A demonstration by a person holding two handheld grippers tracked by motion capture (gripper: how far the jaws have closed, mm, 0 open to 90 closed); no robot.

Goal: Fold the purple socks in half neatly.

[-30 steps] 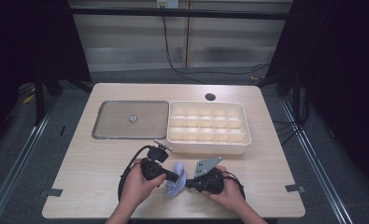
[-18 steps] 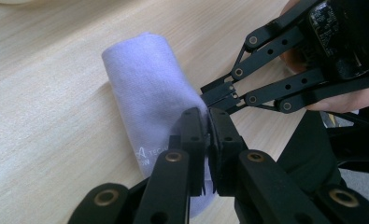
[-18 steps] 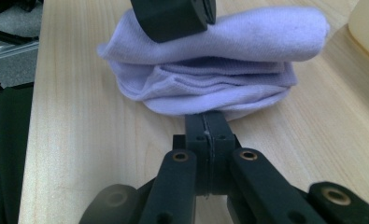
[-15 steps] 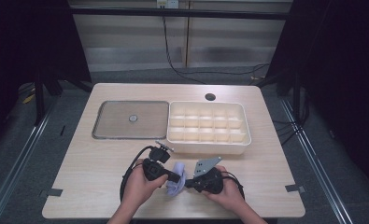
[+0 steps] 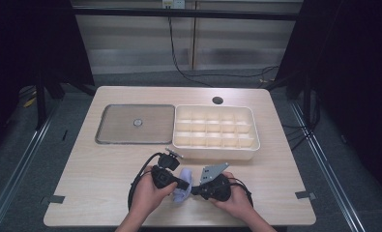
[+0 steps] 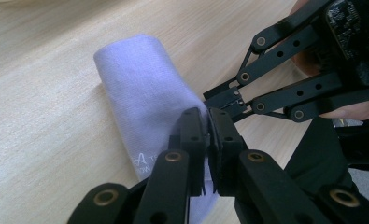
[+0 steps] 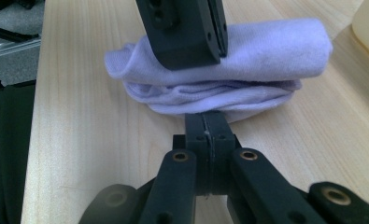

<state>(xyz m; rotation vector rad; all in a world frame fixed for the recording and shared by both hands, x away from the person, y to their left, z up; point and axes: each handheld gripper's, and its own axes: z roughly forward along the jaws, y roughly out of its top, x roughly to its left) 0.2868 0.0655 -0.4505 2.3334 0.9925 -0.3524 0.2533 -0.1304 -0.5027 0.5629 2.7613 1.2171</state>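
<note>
Pale wood-grain table [image 5: 96,193] carries everything, with dark curtains and a metal-framed wall behind it; a flat grey lid [image 5: 135,123] lies at the far left and a cream compartment tray [image 5: 215,133] just beside it on the right, its cells looking bare. Near the front edge a folded lavender cloth [image 5: 183,189] lies on the wood between the two hands, well apart from the tray. The left tool [image 6: 206,125] has its jaws together, and they seem to pinch a thin edge of the cloth near its printed corner, though the fabric in the bite is barely visible. The right tool [image 7: 205,122] also has its jaws pressed together, tips at the lower fold of the bundle; whether it nips a layer or merely touches it is hard to tell. The step in hand looks like folding or rolling the cloth into a compact bundle. To do it well, I would judge that each tool should bite only the top layer near a corner, lift low, and carry the edge over evenly so the roll stays tight; pulling the two tools apart too hard would undo the fold, and a shallow pinch could slip off the soft weave. Seen from the right gripper view, the cloth sits straight ahead of the right tool's tips with the left tool coming down on its upper fold; seen from the left gripper view, it stretches away to the upper left of the tips.
</note>
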